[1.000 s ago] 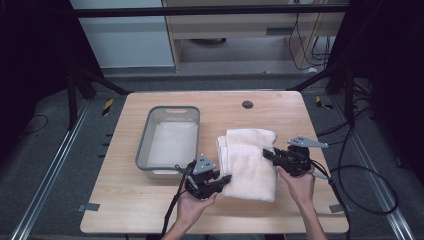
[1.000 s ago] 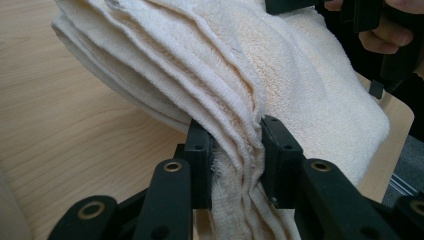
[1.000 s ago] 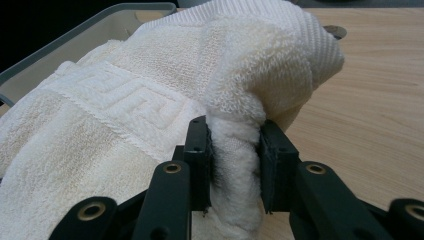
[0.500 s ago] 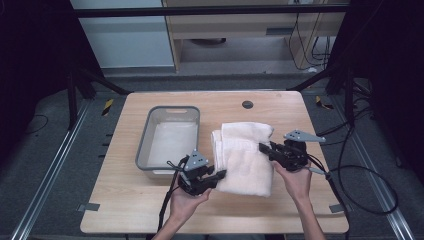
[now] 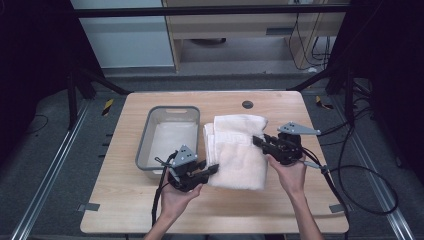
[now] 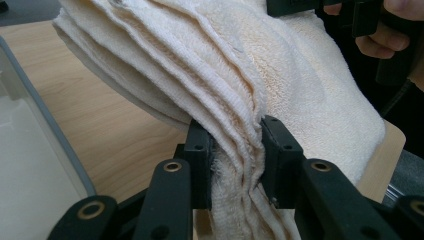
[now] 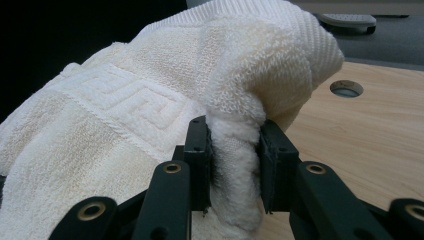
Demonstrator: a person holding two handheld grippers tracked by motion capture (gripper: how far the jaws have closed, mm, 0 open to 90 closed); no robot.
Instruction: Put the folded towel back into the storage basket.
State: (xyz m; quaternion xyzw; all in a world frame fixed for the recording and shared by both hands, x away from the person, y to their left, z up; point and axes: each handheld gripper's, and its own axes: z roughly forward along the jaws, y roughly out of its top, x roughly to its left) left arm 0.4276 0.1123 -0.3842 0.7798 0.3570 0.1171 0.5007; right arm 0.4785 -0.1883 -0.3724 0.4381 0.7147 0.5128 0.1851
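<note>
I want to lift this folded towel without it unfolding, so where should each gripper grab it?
Grip the folded towel by its stacked edges, one gripper from each side, as the left gripper and right gripper do now: jaws closed across all layers.

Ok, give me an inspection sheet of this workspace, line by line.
Surface: light wooden table, round grommet hole near the far edge.
Job's things: folded cream towel; grey plastic bin beside it, nothing seen inside.
Clutter: nothing seen.
Grippers: left hand-held gripper shut on the towel's layered edge; right hand-held gripper shut on a bunched towel fold.
Cables: black cable trails off the table's right side.
Surroundings: dark floor, metal rails, cabinet behind.
</note>
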